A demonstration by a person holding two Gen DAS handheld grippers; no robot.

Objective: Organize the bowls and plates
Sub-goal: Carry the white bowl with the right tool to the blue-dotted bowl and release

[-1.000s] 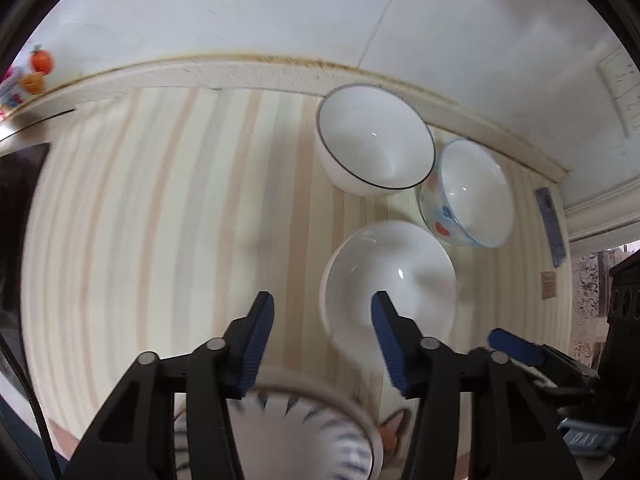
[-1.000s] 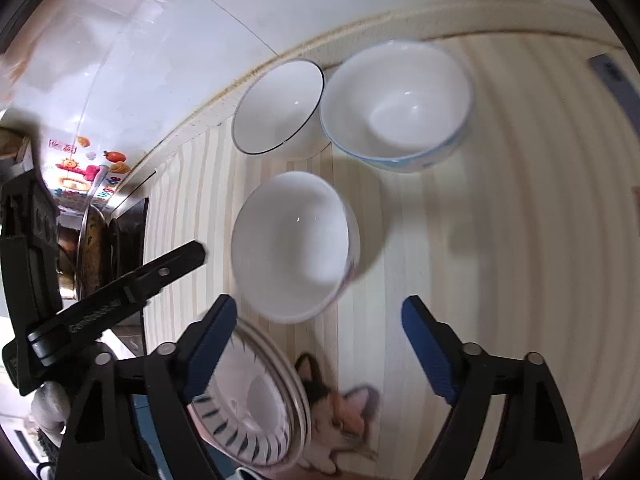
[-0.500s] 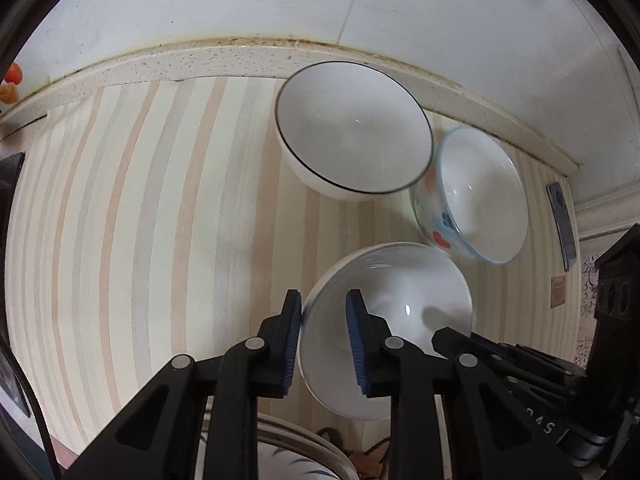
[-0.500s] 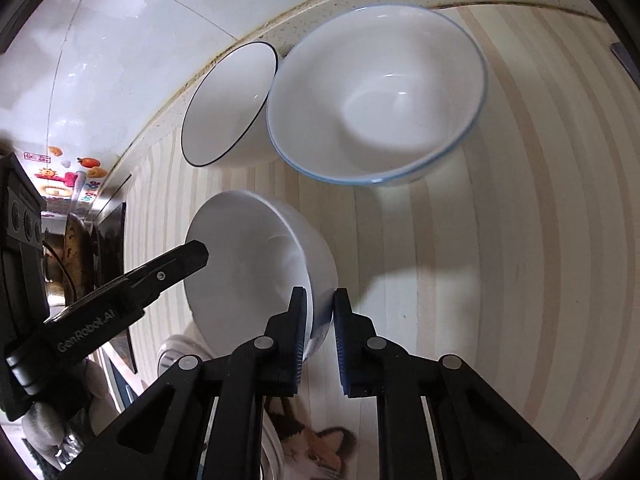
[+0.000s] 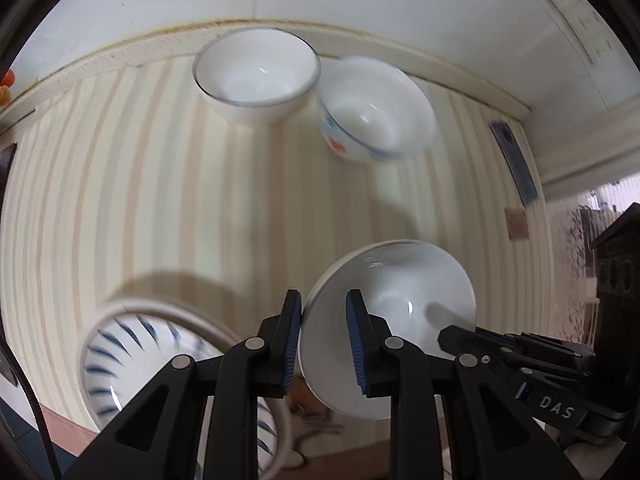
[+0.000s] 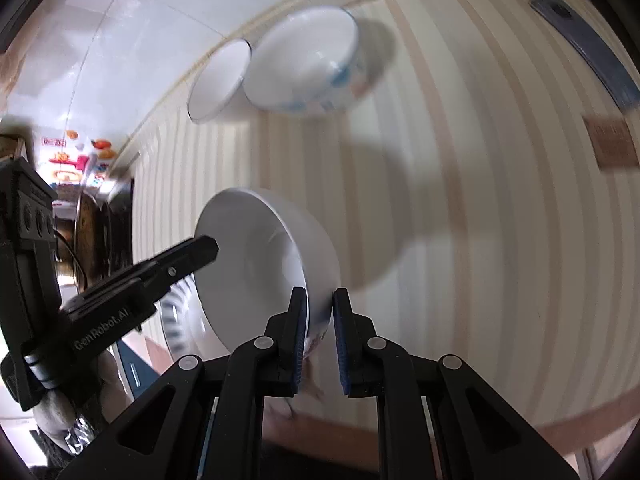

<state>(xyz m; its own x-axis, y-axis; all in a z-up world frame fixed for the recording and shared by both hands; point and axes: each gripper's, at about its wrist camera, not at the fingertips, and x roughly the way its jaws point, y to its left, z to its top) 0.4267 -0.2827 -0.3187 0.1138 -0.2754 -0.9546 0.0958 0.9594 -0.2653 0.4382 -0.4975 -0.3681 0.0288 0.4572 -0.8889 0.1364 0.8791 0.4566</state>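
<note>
White porcelain bowl pinched on opposite rim edges: left gripper clamped on its left rim, right gripper clamped on its right rim, one blue pad inside and one outside in each case. Tilted and seemingly lifted off the striped countertop, though contact below cannot be told; shadow cast on the stripes behind it in the right wrist view. In the left wrist view, seen near and right of centre, with the right gripper's black finger reaching its far-right rim. Blue-striped plate near left, just beside the held bowl, partly hidden behind the left gripper's arms. Black-rimmed bowl far centre against the wall edge, upright. Blue-and-red patterned bowl just right of it, rims close or touching, slightly blurred. Dark flat strip and small brown tag lying on the far right of the countertop, well apart from the bowls.
</note>
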